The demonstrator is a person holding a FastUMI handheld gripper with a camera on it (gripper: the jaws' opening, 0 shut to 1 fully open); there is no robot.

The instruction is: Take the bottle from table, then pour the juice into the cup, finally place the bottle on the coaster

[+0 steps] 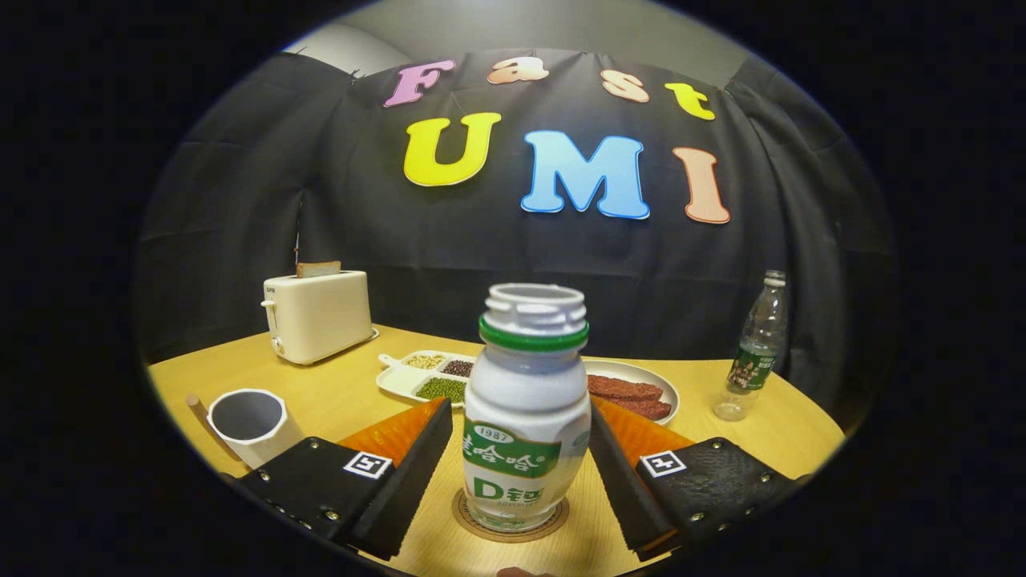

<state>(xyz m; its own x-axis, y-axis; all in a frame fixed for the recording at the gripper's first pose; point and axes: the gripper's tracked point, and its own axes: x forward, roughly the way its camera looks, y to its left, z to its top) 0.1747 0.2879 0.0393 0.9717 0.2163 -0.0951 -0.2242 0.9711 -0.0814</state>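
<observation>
The white juice bottle [525,401], with a green neck ring and no cap, stands upright on a round brown coaster [473,525] on the wooden table. My gripper [521,410] is open, one finger on each side of the bottle's body, with a narrow gap on the left and the right finger very close to the label. The white cup [248,421] stands to the left, just beyond the left finger [417,465]; its inside looks dark and I cannot tell what is in it.
A white toaster [317,316] with a slice of bread sits at the back left. Behind the bottle are a divided dish of beans [429,375] and a plate [669,394] with reddish slices. A clear water bottle [757,344] stands at the back right.
</observation>
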